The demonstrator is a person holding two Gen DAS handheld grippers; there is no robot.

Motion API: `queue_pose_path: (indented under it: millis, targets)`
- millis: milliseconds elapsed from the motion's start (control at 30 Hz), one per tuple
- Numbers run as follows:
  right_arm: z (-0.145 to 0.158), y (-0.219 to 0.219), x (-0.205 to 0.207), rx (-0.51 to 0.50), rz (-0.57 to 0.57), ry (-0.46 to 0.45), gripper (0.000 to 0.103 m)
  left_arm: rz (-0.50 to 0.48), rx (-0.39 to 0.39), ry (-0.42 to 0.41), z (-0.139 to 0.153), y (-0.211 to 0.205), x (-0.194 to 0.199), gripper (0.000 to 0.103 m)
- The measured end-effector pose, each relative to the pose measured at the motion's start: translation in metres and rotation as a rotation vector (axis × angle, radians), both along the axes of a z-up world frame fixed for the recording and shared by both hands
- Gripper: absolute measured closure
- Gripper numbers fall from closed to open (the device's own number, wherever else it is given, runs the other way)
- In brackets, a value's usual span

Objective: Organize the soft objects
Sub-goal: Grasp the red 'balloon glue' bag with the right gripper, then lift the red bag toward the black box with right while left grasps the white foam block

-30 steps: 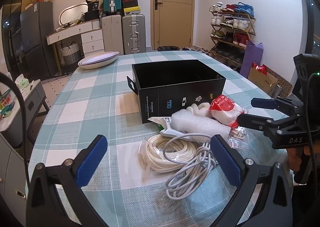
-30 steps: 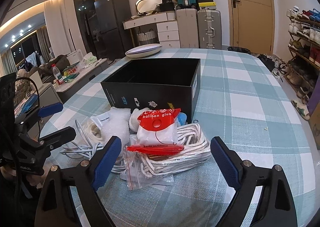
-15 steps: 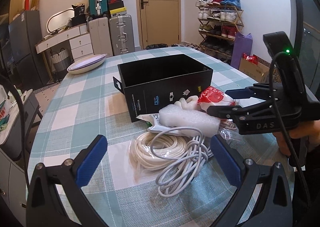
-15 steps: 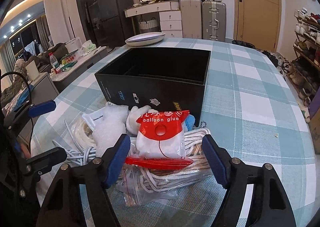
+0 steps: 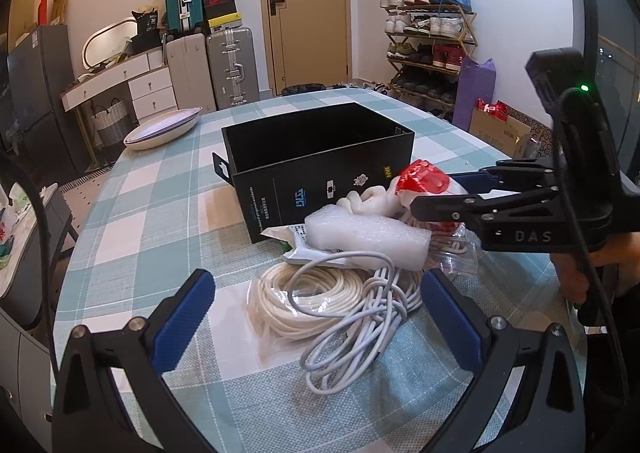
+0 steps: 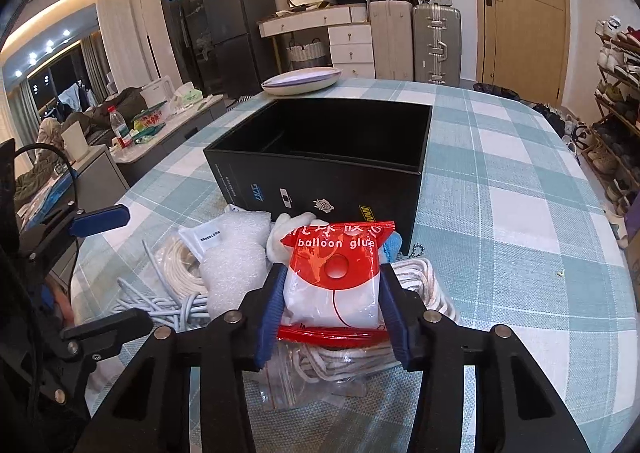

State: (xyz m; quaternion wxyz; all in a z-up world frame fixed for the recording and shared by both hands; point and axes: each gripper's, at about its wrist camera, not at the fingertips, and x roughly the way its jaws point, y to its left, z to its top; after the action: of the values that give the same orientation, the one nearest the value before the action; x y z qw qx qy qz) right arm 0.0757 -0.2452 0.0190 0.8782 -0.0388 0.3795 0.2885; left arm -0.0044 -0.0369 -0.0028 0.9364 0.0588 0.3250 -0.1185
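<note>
While the right tool [image 6: 331, 307] is closing, its blue pads pinch the balloon glue packet [image 6: 335, 276] atop the soft pile on the checked bench [image 6: 500, 253], just in front of the black box [image 6: 320, 157]. Left tool [image 5: 316, 317] hangs spread wide above the white cable coil [image 5: 320, 301], gripping nothing.

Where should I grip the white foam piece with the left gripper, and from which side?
Take the foam piece across its narrow width near the middle, coming from above on the near side. It lies long and flat atop the white cable, its top face clear. The left gripper is open; the right gripper is closing on the balloon glue packet.
</note>
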Motion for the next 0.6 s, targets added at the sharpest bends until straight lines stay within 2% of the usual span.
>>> queue_pose_path:
  millis: [167, 367, 600]
  targets:
    - [0.007, -0.011, -0.009, 0.028, -0.01, -0.019, 0.057, -0.016, -0.026, -0.008, 0.008, -0.003, 0.006, 0.0]
    - [0.016, -0.027, -0.018, 0.058, -0.026, -0.039, 0.057, -0.097, -0.063, 0.003, 0.017, -0.016, 0.024, 0.0]
    - [0.017, -0.041, -0.021, 0.067, -0.04, -0.038, 0.057, -0.191, -0.047, 0.073, 0.014, -0.03, 0.052, 0.0]
